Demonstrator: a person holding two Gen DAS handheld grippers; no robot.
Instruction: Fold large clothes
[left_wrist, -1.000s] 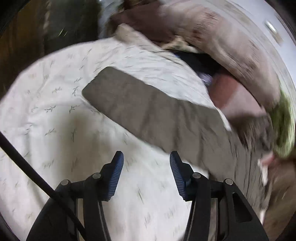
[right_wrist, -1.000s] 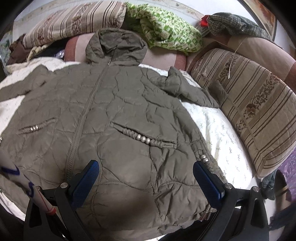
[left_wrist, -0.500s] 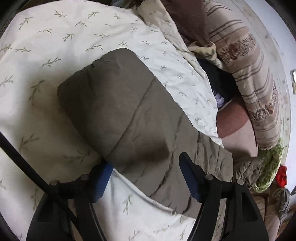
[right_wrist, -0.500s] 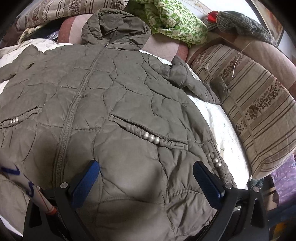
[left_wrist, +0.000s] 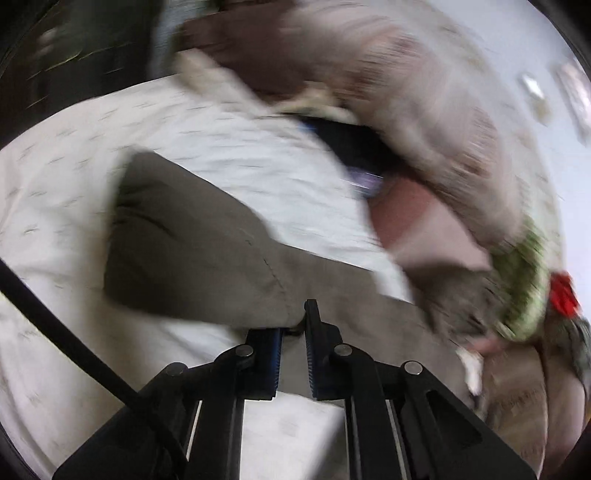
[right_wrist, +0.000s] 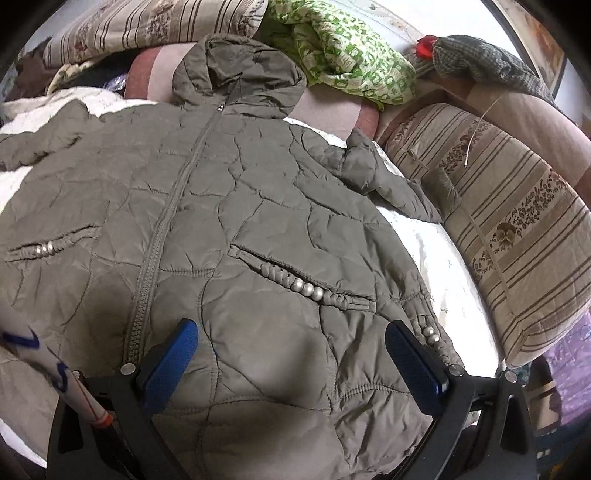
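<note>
An olive quilted hooded jacket (right_wrist: 240, 206) lies front up and zipped on a white sheet, hood toward the pillows. Its left sleeve (left_wrist: 192, 240) stretches across the sheet in the blurred left wrist view. My left gripper (left_wrist: 293, 325) is shut on the near edge of that sleeve. My right gripper (right_wrist: 291, 354) is wide open and empty, low over the jacket's lower front, with the beaded pocket (right_wrist: 306, 286) just beyond its fingers. The right sleeve (right_wrist: 384, 181) lies bent toward the striped cushion.
The white leaf-print sheet (left_wrist: 236, 155) covers the bed. Striped pillows (right_wrist: 517, 236) line the right and back. A green patterned cloth (right_wrist: 343, 55), a checked grey cloth (right_wrist: 487, 62) and dark clothes (left_wrist: 351, 144) are piled at the head.
My left gripper has closed on the sleeve edge and is swinging, blurring its view. My right gripper has pulled back slightly over the jacket and stays open.
</note>
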